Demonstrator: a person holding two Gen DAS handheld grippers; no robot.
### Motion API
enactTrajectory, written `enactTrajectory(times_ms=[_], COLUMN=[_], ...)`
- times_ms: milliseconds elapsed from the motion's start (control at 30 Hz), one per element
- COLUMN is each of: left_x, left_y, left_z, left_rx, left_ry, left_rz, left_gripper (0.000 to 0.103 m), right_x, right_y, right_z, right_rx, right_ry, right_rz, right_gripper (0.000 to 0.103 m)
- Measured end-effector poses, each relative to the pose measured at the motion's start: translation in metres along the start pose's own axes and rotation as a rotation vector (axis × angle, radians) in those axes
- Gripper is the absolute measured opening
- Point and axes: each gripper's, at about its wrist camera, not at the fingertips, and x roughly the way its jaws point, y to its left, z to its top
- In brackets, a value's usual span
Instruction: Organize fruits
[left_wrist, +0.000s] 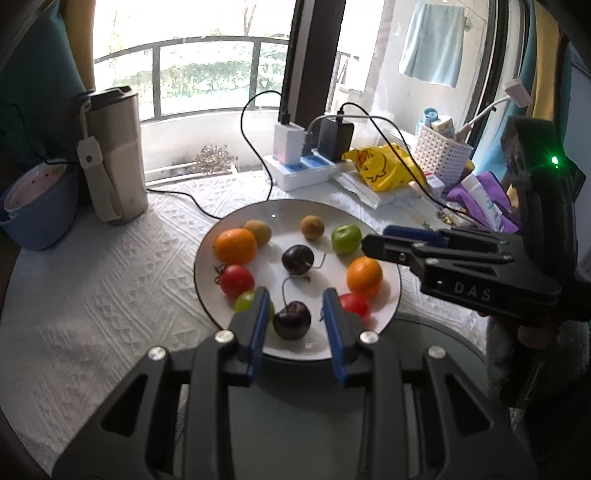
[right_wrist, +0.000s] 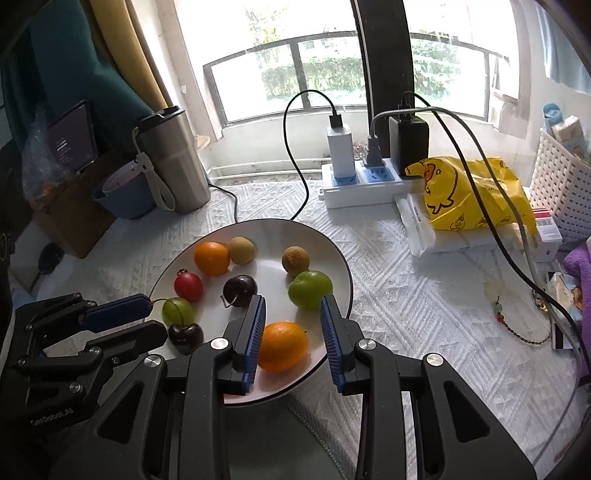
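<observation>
Fruit location: all on white plate (left_wrist: 325, 341), mid-table, on the textured cloth (left_wrist: 92, 295); looked like 5 pairs, scattered.
Near cherry (left_wrist: 291, 319): lay at plate's near edge, seen between the L pads. Prob. light, smooth, soft-skinned, bruises easily. Best taken across the round body w/ gentle squeeze, not by the thin stem.
Near orange (right_wrist: 282, 345): lay at plate's near-right edge. Prob. heavier, firm, dimpled skin gives decent grip. Take across its widest part; it could roll.
Small fruit gen.: round, would roll on the glazed plate if nudged. Red tomato (left_wrist: 236, 280) and green grape (left_wrist: 244, 301) sat touching, so little room for a pad there.
Left gripper (left_wrist: 295, 295): jaws apart by a narrow gap, hovered over cherry, nothing clamped. Contact w/ cherry not evident.
Right gripper (right_wrist: 293, 299): jaws likewise narrowly apart, poised over the orange, empty. From L cam its tips sat above the plate, clear of fruit.
</observation>
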Motion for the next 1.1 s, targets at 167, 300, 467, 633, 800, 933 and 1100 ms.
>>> enactTrajectory(times_ms=[167, 300, 467, 633, 800, 933, 1100], left_x=[-0.011, -0.019, -0.032, -0.045, -0.06, -0.07, -0.084], left_y=[0.0, -0.001, -0.002, -0.005, -0.009, -0.013, -0.018], left_z=[-0.003, -0.006, -0.01, -0.015, -0.024, -0.031, -0.041], left_rx=[-0.011, -0.021, -0.027, -0.028, -0.025, -0.024, -0.022], left_ry=[-0.013, -0.019, -0.035, -0.049, -0.065, -0.072, -0.085], left_rz=[0.033, 0.047, 0.053, 0.052, 0.055, 0.062, 0.068], left_gripper=[0.046, 0.046, 0.046, 0.046, 0.046, 0.047, 0.047], right_x=[-0.011, -0.022, -0.036, -0.051, -0.065, -0.076, -0.089], right_y=[0.005, 0.01, 0.015, 0.024, 0.033, 0.039, 0.044], right_z=[-0.003, -0.007, -0.013, -0.021, -0.03, -0.037, -0.046], right_rx=[-0.006, -0.01, -0.014, -0.021, -0.03, -0.037, -0.043], right_ry=[-0.011, -0.02, -0.034, -0.046, -0.058, -0.067, -0.079], right_rz=[-0.007, -0.01, -0.012, -0.015, -0.014, -0.016, -0.02], right_gripper=[0.033, 0.033, 0.033, 0.033, 0.033, 0.033, 0.033])
